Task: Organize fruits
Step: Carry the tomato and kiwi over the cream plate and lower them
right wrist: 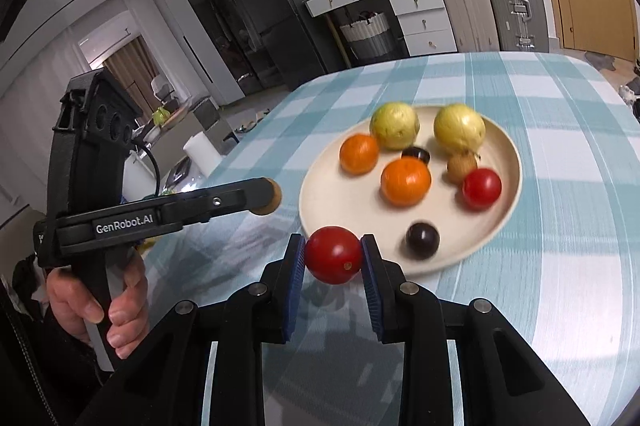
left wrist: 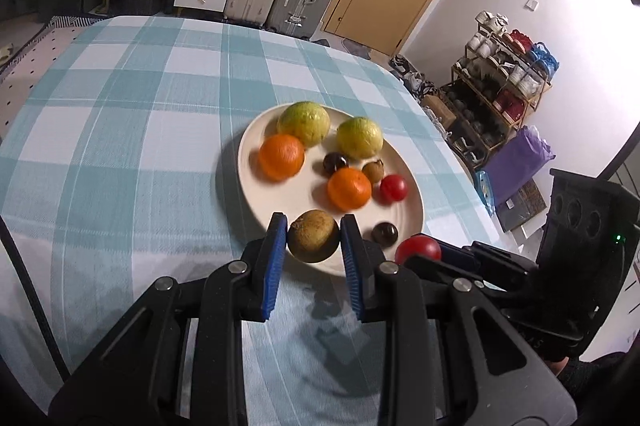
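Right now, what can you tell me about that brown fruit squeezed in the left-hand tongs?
The brown fruit is round, with dull, rough, speckled skin, tan on top and darker underneath, like a kiwi. The left gripper is shut on it, one blue ribbed pad pressing each side. It hangs over the near rim of the cream plate; whether it touches the plate cannot be told. From the right wrist view only a tan sliver shows past the gripper.

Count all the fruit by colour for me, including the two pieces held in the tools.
yellow-green fruits: 2
oranges: 2
red fruits: 2
brown fruits: 2
dark purple fruits: 2
Total: 10
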Tool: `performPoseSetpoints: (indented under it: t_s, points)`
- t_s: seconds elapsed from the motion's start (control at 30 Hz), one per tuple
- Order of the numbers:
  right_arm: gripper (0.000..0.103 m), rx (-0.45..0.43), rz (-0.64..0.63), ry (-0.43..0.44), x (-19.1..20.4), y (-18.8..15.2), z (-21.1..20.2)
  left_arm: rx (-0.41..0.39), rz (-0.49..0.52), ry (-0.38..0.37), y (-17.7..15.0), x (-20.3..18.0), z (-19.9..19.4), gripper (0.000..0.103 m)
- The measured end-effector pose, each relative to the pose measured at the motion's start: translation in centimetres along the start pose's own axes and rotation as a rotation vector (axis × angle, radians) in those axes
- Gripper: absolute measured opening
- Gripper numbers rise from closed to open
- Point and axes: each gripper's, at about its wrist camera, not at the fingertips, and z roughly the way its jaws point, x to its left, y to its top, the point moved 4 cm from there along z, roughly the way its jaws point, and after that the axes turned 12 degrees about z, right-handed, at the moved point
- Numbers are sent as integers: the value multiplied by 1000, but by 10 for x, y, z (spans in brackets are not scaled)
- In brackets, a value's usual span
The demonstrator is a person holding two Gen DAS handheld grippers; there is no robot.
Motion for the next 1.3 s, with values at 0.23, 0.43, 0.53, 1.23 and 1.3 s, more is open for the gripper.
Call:
performPoseSetpoints:
  t_s: [0.23, 0.43, 0.53, 1.23, 1.3]
  points:
    - [28, -17, 4, 1, -5, 28, 15, 21, -24, -6, 9, 11, 28, 24]
    - [28, -14, 29, 8, -11, 48, 33, 29, -42, -25, 16, 19, 46, 25]
    - [28, -10, 30, 8, -12, 54, 40, 32, -46, -31, 18, 22, 52, 25]
    - [52, -59, 23, -18, -15, 76, 49, 0, -98, -64, 28, 30, 55, 40]
    - [53, -71, 29, -22, -16, 76, 42, -5, -94, -56, 28, 29, 51, 40]
